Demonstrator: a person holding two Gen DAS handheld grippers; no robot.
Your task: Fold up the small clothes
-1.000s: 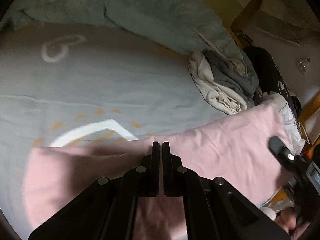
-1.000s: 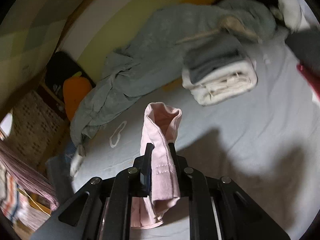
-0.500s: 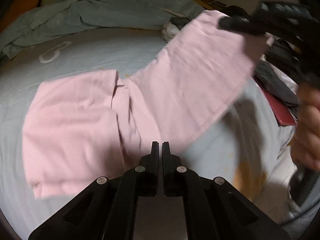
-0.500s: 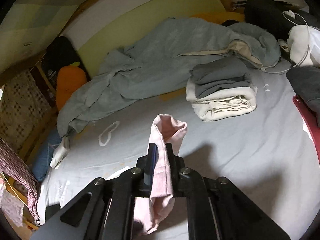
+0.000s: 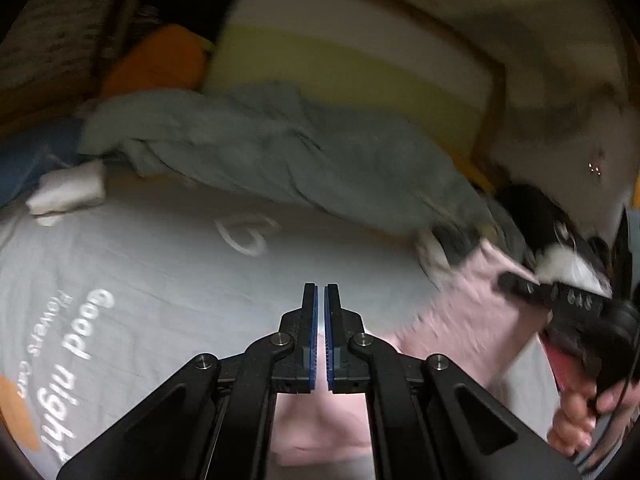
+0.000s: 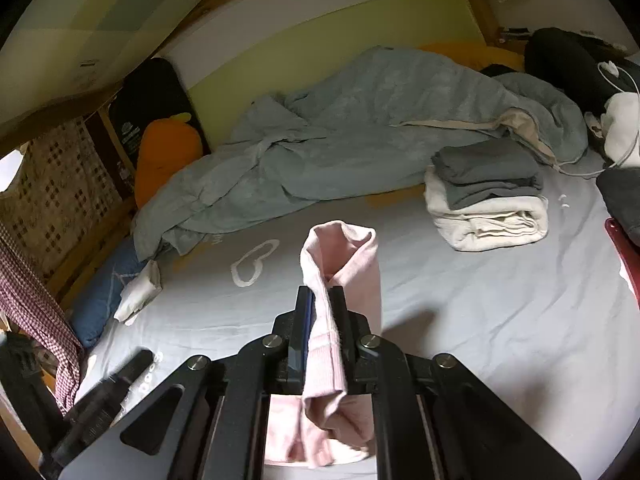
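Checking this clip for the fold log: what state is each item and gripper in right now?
left gripper: shut, holding nothing.
right gripper: shut on the pink garment.
pink garment: lifted by one edge, the rest hanging to the bed.
stack of clothes: folded, grey on white.
blue-grey blanket: crumpled, unfolded.
bedsheet: spread flat.

My black right gripper clamps a pale pink garment. Bed sheet: light grey, white heart outline. Blanket: grey-blue. Carrot-shaped pillow: orange.
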